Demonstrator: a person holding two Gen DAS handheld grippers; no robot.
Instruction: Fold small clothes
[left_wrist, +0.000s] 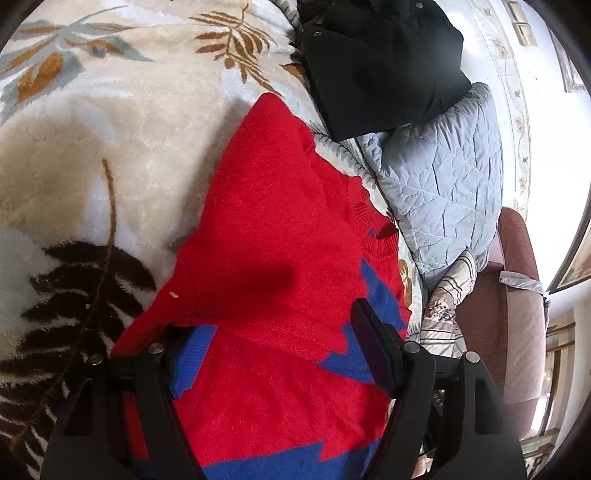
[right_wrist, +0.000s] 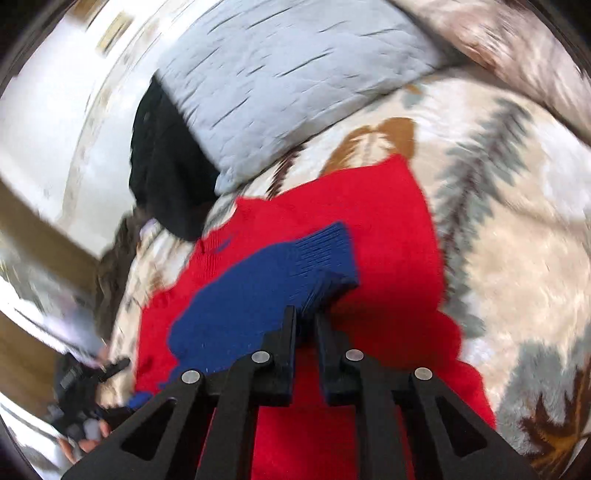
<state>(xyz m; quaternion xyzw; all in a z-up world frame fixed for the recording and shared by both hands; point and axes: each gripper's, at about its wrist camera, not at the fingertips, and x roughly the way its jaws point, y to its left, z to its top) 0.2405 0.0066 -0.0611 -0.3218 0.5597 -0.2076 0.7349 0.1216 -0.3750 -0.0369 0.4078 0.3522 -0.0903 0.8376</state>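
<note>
Sweater (left_wrist: 280, 236) apparently lies lengthwise; right tool (right_wrist: 306, 314) pinches its blue cuff (right_wrist: 325, 254), left tool (left_wrist: 266, 332) wide.

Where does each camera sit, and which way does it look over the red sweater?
Left wrist: sits on the left gripper, looks down along open jaws at the red sweater on the leaf-patterned blanket; only the gripper shows.
Right wrist: sits on the right gripper, looks along jaws shut on the blue cuff; the left gripper and fingers show at lower left.
Shared: sweater, blanket, black garment, pale blue quilt.
</note>
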